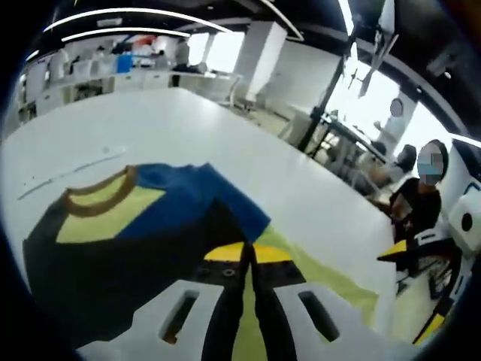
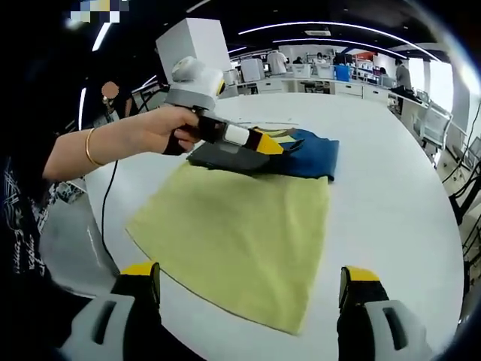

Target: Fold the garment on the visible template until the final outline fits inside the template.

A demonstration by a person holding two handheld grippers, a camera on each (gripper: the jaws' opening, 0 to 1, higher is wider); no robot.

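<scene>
While clamped at the garment (image 2: 301, 154) edge, left gripper (image 2: 289, 147); table (image 2: 391, 195) beyond.

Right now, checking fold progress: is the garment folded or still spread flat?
Partly folded. The garment has its yellow-green lower part spread flat, while the left gripper pins a dark layer turned over its blue top.

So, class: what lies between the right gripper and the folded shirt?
In the right gripper view, the yellow-green cloth spreads on the white table between the right gripper and the shirt.
</scene>
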